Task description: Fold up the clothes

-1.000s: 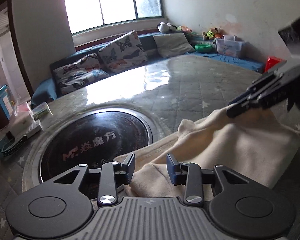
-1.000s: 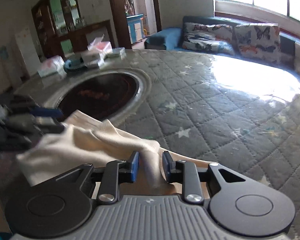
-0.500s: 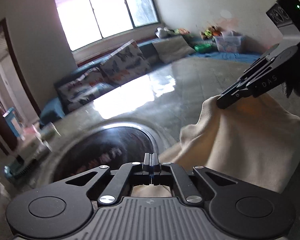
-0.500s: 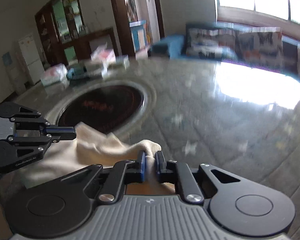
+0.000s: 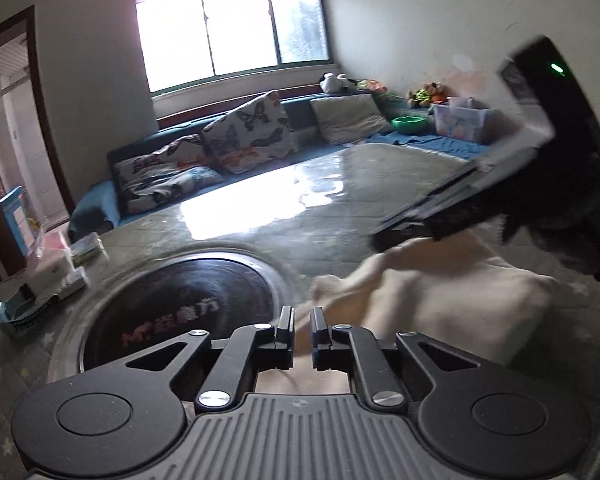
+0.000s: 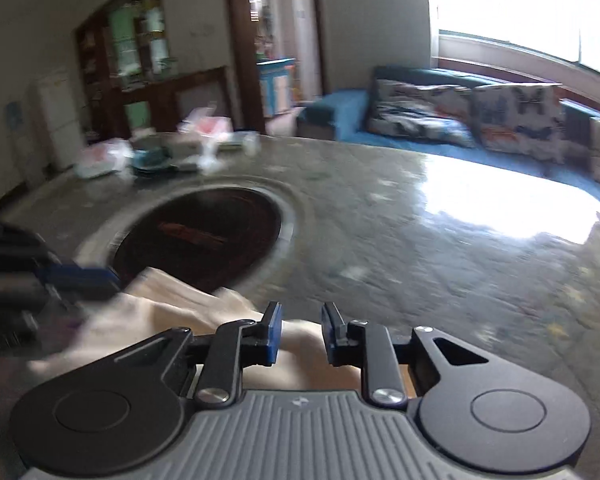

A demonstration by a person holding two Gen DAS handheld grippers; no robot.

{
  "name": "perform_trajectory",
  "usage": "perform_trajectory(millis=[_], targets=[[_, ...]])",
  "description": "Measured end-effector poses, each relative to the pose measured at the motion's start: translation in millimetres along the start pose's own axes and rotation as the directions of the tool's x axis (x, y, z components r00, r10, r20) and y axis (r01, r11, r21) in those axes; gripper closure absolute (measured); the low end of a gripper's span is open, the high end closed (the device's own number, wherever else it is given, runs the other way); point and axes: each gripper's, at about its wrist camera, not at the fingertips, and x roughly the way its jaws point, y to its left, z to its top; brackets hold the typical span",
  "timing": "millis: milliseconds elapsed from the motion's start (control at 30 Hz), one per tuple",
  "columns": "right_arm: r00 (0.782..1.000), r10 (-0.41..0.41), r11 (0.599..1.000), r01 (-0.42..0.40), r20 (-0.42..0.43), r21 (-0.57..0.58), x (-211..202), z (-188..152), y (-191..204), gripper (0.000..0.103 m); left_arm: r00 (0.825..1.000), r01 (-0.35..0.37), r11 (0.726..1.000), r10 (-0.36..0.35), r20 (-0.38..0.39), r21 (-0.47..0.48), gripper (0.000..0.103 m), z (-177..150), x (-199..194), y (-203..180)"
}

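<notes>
A cream garment (image 5: 440, 300) lies bunched on the quilted round table (image 5: 340, 200). My left gripper (image 5: 302, 328) is open by a narrow gap just above the garment's near edge, gripping nothing. My right gripper (image 6: 300, 330) is open wider, above the garment (image 6: 172, 304), with cloth lying below its fingers. Each gripper shows in the other's view: the right one at the upper right in the left wrist view (image 5: 460, 216), the left one at the far left in the right wrist view (image 6: 40, 280). Both views are motion-blurred.
A dark round inset plate (image 5: 180, 312) sits in the table's middle, left of the garment. Tissue boxes and a teal basket (image 5: 16, 312) stand at the table's far-left edge. A blue sofa with butterfly cushions (image 5: 244, 140) runs behind the table.
Both grippers were shut on the garment half a second ago and have now opened, letting it go. The garment has dropped lower onto the table.
</notes>
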Motion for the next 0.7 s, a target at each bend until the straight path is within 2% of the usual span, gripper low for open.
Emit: perform_trajectory(millis=[100, 167, 200, 233, 333, 400, 433, 467, 533, 600, 667, 700], targets=[[0.997, 0.067, 0.997, -0.068, -0.033, -0.026, 15, 12, 14, 0.082, 1.000, 0.000, 1.000, 0.000, -0.009, -0.003, 0.089, -7, -2, -8], [0.995, 0.081, 0.995, -0.084, -0.065, -0.049, 31, 18, 22, 0.082, 1.000, -0.001, 1.000, 0.001, -0.014, -0.008, 0.083, -11, -4, -11], [0.992, 0.094, 0.994, -0.098, -0.088, -0.046, 40, 20, 24, 0.081, 1.000, 0.001, 1.000, -0.001, -0.013, -0.014, 0.075, -12, -6, -11], [0.989, 0.104, 0.993, -0.109, -0.108, -0.044, 47, 22, 26, 0.080, 1.000, 0.001, 1.000, -0.001, -0.010, -0.017, 0.072, -14, -8, -11], [0.985, 0.085, 0.992, -0.098, -0.151, -0.083, 63, 22, 32, 0.078, 1.000, 0.004, 1.000, -0.004, 0.001, -0.016, 0.072, -16, -13, -10], [0.980, 0.092, 0.990, -0.109, -0.177, -0.092, 69, 23, 37, 0.097, 1.000, 0.017, 1.000, -0.017, 0.004, -0.017, 0.068, -15, -14, -11], [0.984, 0.085, 0.989, -0.103, -0.155, -0.109, 67, 24, 40, 0.097, 1.000, 0.025, 1.000, -0.025, 0.007, -0.016, 0.058, -15, -14, -12], [0.988, 0.079, 0.987, -0.096, -0.133, -0.126, 65, 25, 44, 0.097, 0.999, 0.033, 0.999, -0.033, 0.008, -0.015, 0.054, -15, -13, -12], [0.993, 0.070, 0.984, -0.083, -0.091, -0.156, 61, 27, 50, 0.097, 0.999, 0.047, 0.999, -0.047, 0.001, -0.019, 0.052, -17, -9, -12], [0.994, 0.089, 0.988, -0.097, -0.069, -0.119, 68, 31, 48, 0.097, 0.998, 0.048, 0.998, -0.049, -0.025, -0.038, 0.049, -19, 0, -10], [0.994, 0.084, 0.989, -0.092, -0.076, -0.118, 78, 29, 47, 0.097, 0.997, 0.052, 0.996, -0.055, -0.044, -0.069, 0.046, -21, 5, -4], [0.993, 0.064, 0.988, -0.076, -0.096, -0.133, 89, 25, 48, 0.097, 0.997, 0.054, 0.995, -0.058, -0.052, -0.084, 0.036, -22, 7, -1]])
